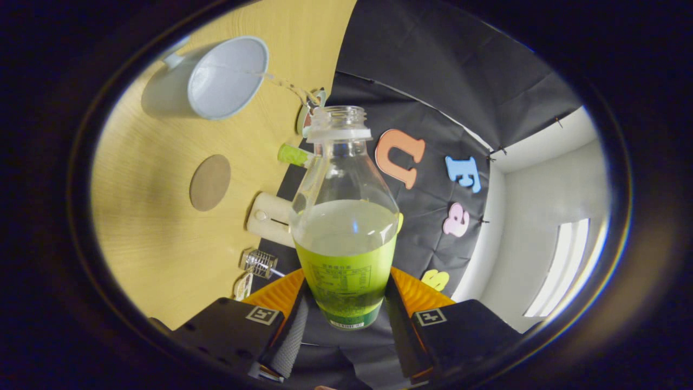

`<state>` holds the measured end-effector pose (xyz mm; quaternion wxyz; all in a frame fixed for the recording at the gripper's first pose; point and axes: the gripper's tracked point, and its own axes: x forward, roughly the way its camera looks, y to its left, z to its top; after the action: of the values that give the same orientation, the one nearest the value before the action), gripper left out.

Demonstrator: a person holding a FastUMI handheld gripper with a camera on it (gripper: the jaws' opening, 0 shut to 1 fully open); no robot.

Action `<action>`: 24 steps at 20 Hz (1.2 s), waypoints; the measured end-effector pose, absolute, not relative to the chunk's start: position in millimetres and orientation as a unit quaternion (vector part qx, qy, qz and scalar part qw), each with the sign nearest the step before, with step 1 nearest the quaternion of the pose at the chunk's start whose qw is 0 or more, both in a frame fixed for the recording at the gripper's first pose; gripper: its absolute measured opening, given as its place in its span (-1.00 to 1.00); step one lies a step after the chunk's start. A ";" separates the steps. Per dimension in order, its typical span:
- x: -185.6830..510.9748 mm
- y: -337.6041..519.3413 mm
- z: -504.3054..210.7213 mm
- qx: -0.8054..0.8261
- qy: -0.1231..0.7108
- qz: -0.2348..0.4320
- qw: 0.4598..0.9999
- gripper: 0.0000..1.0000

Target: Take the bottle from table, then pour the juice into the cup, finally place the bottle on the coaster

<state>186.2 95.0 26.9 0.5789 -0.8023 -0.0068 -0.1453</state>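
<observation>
The bottle (346, 227) hides part of a small green object (293, 155); its label print is unreadably small.

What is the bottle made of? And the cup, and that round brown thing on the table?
The bottle, held between the fingers, looks like clear plastic: you see the juice through it, and a printed label wraps its base. The cup seems matte plastic or glazed ceramic; hard to tell which. The coaster is flat and dull brown, possibly cork or wood.

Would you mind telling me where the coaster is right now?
In the gripper view the round brown coaster lies flat on the wooden table, beyond the claw that is shut on the bottle, between the cup and the fingers.
</observation>
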 end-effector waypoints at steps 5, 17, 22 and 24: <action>186.1 95.1 35.1 -0.809 -0.014 -0.148 0.569 0.53; 184.3 104.8 48.9 -0.823 -0.033 -0.153 0.546 0.53; 183.4 105.6 52.1 -0.826 -0.038 -0.156 0.540 0.52; 181.9 106.6 52.3 -0.828 -0.039 -0.156 0.538 0.52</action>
<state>181.9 106.6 52.3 0.5377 -0.8276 -0.0390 -0.1563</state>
